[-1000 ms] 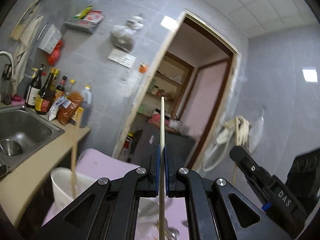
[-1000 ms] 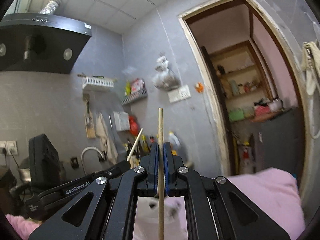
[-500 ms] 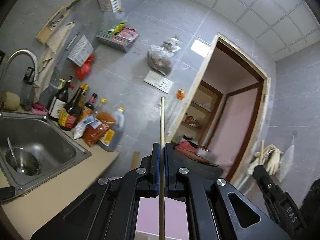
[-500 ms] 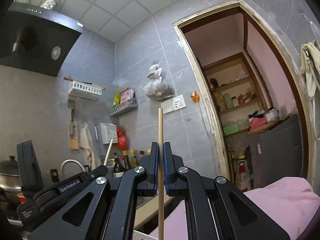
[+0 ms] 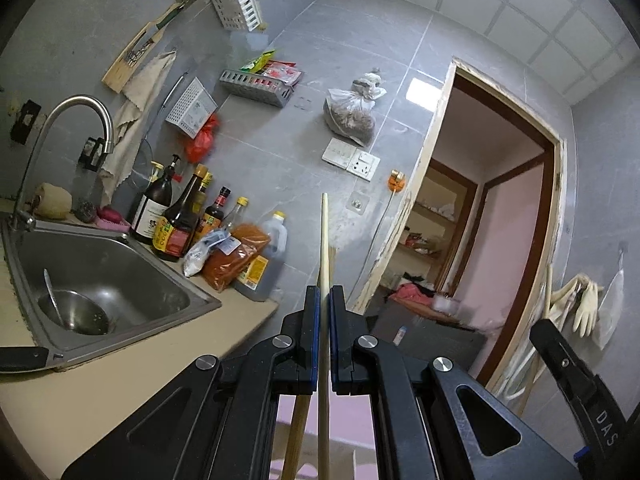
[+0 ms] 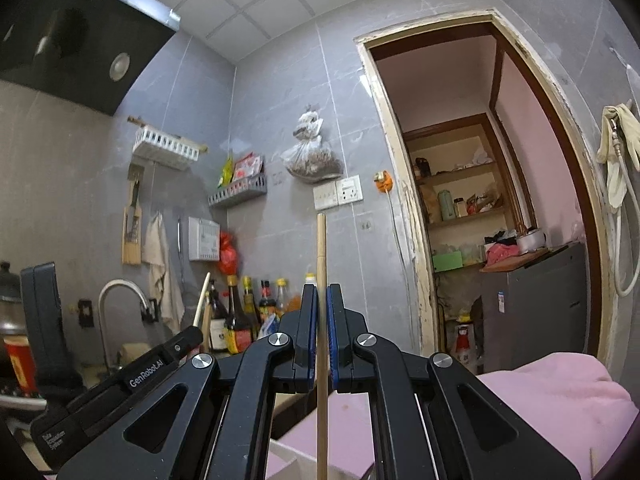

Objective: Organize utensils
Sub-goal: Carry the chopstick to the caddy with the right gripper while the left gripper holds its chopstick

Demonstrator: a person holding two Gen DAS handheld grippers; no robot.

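Note:
My left gripper (image 5: 324,294) is shut on a pale wooden chopstick (image 5: 324,240) that stands upright between its fingers, its tip pointing at the grey tiled wall. A second, darker stick (image 5: 298,432) shows just below and left of it. My right gripper (image 6: 321,292) is shut on another wooden chopstick (image 6: 321,248), also upright. The left gripper's body (image 6: 120,384) shows at the lower left of the right wrist view, with its chopstick (image 6: 201,300) poking up. The right gripper's body (image 5: 576,380) shows at the lower right of the left wrist view.
A steel sink (image 5: 132,280) with a bowl and a tap (image 5: 76,120) is to the left, on a beige counter (image 5: 120,380). Sauce bottles (image 5: 180,216) stand by the wall. A pink cloth (image 6: 560,400) lies below right, with a white container rim (image 6: 284,452) at the bottom. A doorway (image 6: 480,200) opens on the right.
Both grippers have tilted and risen, so the views now show more wall and ceiling. The white container has dropped out of the left wrist view. Both chopsticks stay clamped.

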